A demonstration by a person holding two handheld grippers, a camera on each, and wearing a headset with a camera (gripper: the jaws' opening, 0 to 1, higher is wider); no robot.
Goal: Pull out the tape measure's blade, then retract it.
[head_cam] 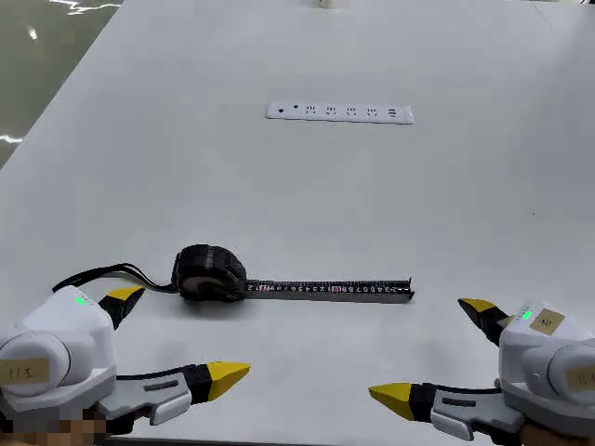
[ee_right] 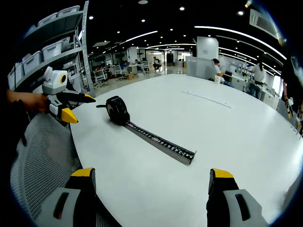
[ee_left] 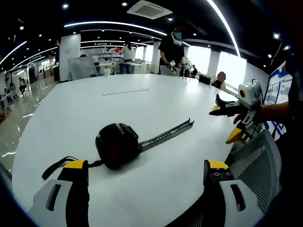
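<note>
White tabletop [head_cam: 307,195], smooth and wide, seen from the person's head. On it lies a black round-cased tape measure [head_cam: 210,273], at about 7 o'clock from the table's middle. Its dark steel blade [head_cam: 330,289] with pale markings is drawn out flat on the surface, running from the case toward 3 o'clock and ending in a small hook [head_cam: 409,290]. A black wrist strap [head_cam: 102,274] trails from the case toward 9 o'clock. A long white power strip [head_cam: 339,112] sits far off at 12 o'clock.

The left gripper [head_cam: 191,332], white with yellow-tipped black jaws, hovers at 7 o'clock of the case, jaws spread wide and holding nothing. The right gripper [head_cam: 419,347], of the same make, hovers at 5 o'clock of the hook, jaws likewise spread and empty. Neither touches the tape.

The pulling-out looks done, so retracting appears to be the step in hand. The next move likely calls for one gripper to steady the case while the other frees the blade and guides it home slowly.
</note>
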